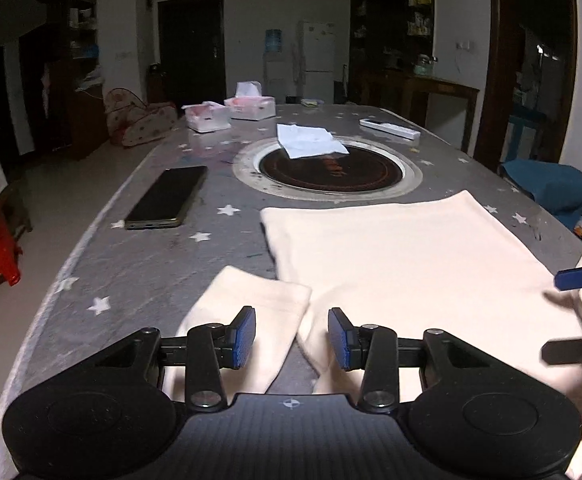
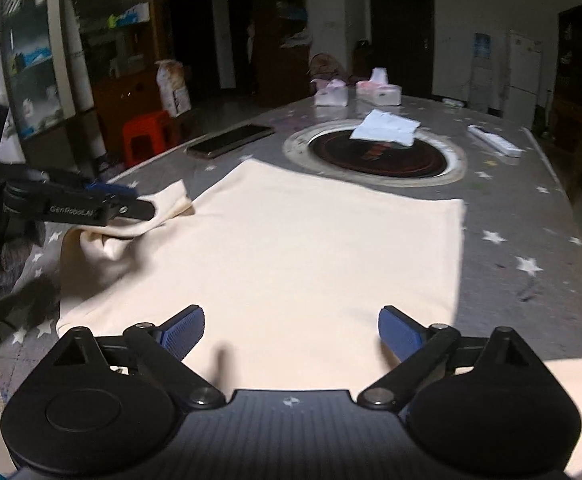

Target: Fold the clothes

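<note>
The cream T-shirt (image 2: 291,264), judged soft, light and limp, was spread flat on the worktop (image 1: 151,264), its left sleeve (image 1: 247,320) lying between the released left claw (image 1: 292,338), the right claw (image 2: 291,336) also released, so sleeve hems were judged best for taking hold.

garment (image 1: 403,256) on table (image 1: 151,280) | phone (image 1: 167,196) left | tissue boxes (image 1: 251,107) behind

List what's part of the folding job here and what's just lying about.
Job: cream shirt, its sleeve, left gripper, right gripper.

Lying about: phone, tissue boxes, white paper, remote, round cooktop.
</note>
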Tool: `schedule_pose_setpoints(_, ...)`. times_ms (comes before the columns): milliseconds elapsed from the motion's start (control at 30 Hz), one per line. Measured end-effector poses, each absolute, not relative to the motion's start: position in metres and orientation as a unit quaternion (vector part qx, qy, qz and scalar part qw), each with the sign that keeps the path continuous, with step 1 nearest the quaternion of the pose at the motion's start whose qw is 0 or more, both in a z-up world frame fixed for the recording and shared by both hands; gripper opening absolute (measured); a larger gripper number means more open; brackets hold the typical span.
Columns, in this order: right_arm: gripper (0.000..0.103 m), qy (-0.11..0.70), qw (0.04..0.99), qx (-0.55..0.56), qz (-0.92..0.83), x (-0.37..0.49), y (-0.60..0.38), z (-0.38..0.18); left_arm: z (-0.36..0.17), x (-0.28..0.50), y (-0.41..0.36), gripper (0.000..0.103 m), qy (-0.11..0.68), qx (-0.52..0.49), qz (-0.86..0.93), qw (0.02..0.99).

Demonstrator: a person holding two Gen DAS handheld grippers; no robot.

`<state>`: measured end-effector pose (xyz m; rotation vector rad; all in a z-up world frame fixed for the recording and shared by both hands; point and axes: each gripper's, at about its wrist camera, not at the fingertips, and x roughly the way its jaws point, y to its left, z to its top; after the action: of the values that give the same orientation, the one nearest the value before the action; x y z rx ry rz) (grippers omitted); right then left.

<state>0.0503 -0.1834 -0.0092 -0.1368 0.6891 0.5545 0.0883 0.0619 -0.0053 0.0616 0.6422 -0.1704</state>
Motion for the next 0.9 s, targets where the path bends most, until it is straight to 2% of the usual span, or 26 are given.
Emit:
schedule_pose_setpoints(233,0.103,0.345,0.897,-0.068,0.267,0.059,-0.169,-0.02,-0.018,0.116,0.05,0.042,0.332,0.034,-0.073,0.94)
schedule_pose_setpoints(400,0.103,0.358,0.891,-0.067,0.271,0.061,-0.165,-0.027,-0.024,0.123,0.065,0.019,0.341,0.005,-0.068,0.938)
schedule_pose_setpoints(500,0.103,0.362,0.889,-0.069,0.271,0.06,-0.164,-0.03,-0.018,0.117,0.079,0.009,0.333,-0.025,-0.073,0.94)
schedule_pose_setpoints(700,0.103,0.353,0.894,-0.088,0.262,0.057,-0.16,-0.034,0.011,0.085,0.128,0.007,0.276,-0.104,-0.055,0.954)
schedule_pose_setpoints(900,0.103,0.332,0.902,-0.093,0.258,0.05,-0.16,-0.037,0.04,0.038,0.179,0.007,0.224,-0.141,-0.015,0.964)
